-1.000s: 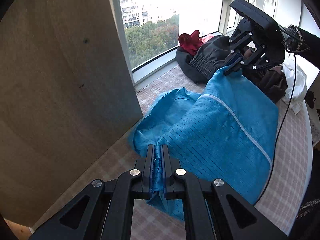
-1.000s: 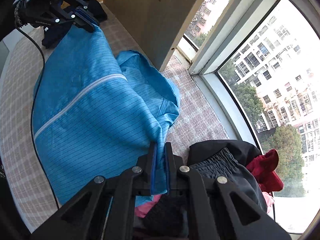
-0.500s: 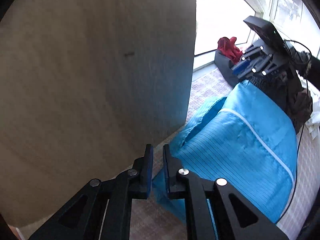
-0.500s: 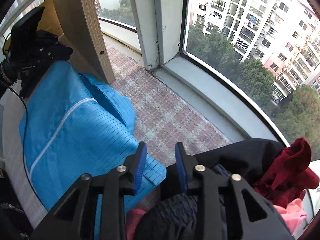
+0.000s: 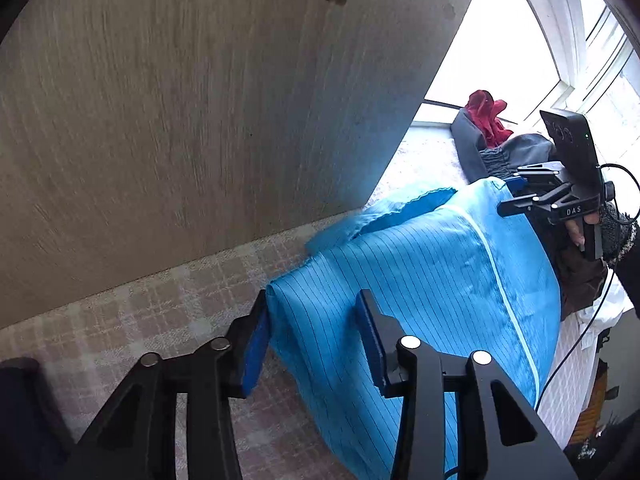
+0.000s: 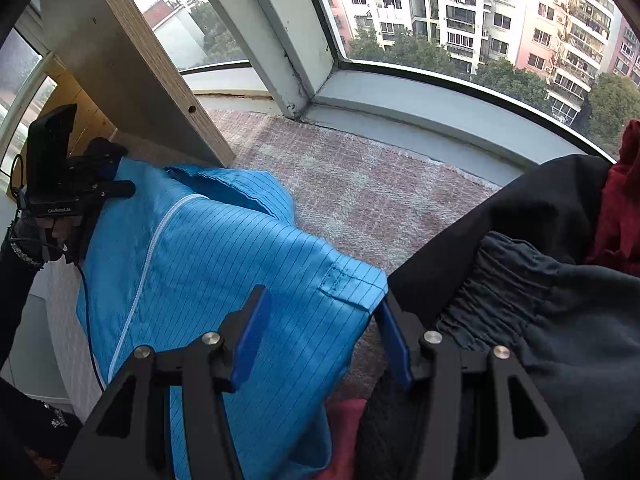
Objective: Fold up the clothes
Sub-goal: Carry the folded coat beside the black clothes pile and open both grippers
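Here the blue pinstriped garment (image 5: 420, 280) lies folded on the checked mat (image 5: 192, 304) that covers the window ledge, its white zipper line (image 5: 496, 276) running along the top layer and a scalloped inner edge showing toward the window. The left claw (image 5: 316, 344) stands open, its blue pads spread to either side of the garment's near corner, with cloth between them but not pinched. The right claw (image 6: 320, 332) is open too, its fingers apart around the opposite hemmed corner (image 6: 352, 284), which rests loose between the pads. In the left wrist view the right claw appears at the garment's far end, a hand (image 5: 580, 232) on its handle. Beside that end sits a heap of dark clothes (image 6: 540, 300) with an elastic waistband, and a red piece (image 6: 616, 208) on top of it toward the glass. A wooden panel (image 5: 200, 100) rises from the ledge just beside the garment, and apartment blocks (image 6: 480, 8) and trees show through the window.
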A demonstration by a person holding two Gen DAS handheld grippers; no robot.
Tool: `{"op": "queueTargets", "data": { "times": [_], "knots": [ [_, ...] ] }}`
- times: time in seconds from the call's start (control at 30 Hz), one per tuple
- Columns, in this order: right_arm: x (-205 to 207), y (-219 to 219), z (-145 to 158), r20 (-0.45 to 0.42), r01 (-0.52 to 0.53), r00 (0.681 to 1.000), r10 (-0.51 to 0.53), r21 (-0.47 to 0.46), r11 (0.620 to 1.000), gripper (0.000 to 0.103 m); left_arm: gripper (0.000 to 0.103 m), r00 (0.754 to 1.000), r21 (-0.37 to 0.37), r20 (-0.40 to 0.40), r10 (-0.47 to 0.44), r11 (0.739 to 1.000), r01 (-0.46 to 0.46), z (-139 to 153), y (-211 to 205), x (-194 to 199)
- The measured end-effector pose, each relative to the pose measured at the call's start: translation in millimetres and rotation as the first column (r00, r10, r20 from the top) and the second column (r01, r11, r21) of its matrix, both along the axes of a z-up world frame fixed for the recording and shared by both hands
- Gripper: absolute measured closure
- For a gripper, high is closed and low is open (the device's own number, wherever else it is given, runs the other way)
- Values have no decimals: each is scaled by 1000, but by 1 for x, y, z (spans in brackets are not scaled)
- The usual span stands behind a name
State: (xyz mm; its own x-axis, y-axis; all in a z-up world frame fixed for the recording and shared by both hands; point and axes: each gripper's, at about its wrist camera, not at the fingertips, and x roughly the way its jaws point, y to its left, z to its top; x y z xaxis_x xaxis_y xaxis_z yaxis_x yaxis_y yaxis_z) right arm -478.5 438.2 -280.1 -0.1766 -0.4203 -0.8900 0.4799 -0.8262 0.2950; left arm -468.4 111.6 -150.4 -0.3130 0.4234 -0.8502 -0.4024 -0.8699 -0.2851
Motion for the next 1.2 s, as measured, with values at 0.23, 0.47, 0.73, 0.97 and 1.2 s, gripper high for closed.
{"op": "queueTargets", "data": {
  "times": [0.23, 0.47, 0.73, 0.97, 1.2],
  "knots": [
    [6, 12, 19, -29, -1, 1000, -1, -99, 995, 96, 99, 996, -14, -82, -42, 999, 41, 17, 1, 12],
    [-8, 16, 31, -64, 28, 997, -36, -121, 992, 97, 99, 990, 22, -142, 2, 1000, 2, 34, -10, -1],
    [-29, 7, -11, 14, 62, 998, -62, -13, 998, 89, 91, 997, -54, -80, 7, 998, -11, -6, 1, -16],
    [4, 41, 46, -128, 213, 968, -215, -29, 977, 73, 75, 986, -106, -153, 60, 991, -77, 31, -30, 15],
    [111, -19, 41, -197, -10, 980, 5, -23, 1000, 73, 71, 970, 23, -200, -140, 989, 147, 52, 16, 108]
  ]
}}
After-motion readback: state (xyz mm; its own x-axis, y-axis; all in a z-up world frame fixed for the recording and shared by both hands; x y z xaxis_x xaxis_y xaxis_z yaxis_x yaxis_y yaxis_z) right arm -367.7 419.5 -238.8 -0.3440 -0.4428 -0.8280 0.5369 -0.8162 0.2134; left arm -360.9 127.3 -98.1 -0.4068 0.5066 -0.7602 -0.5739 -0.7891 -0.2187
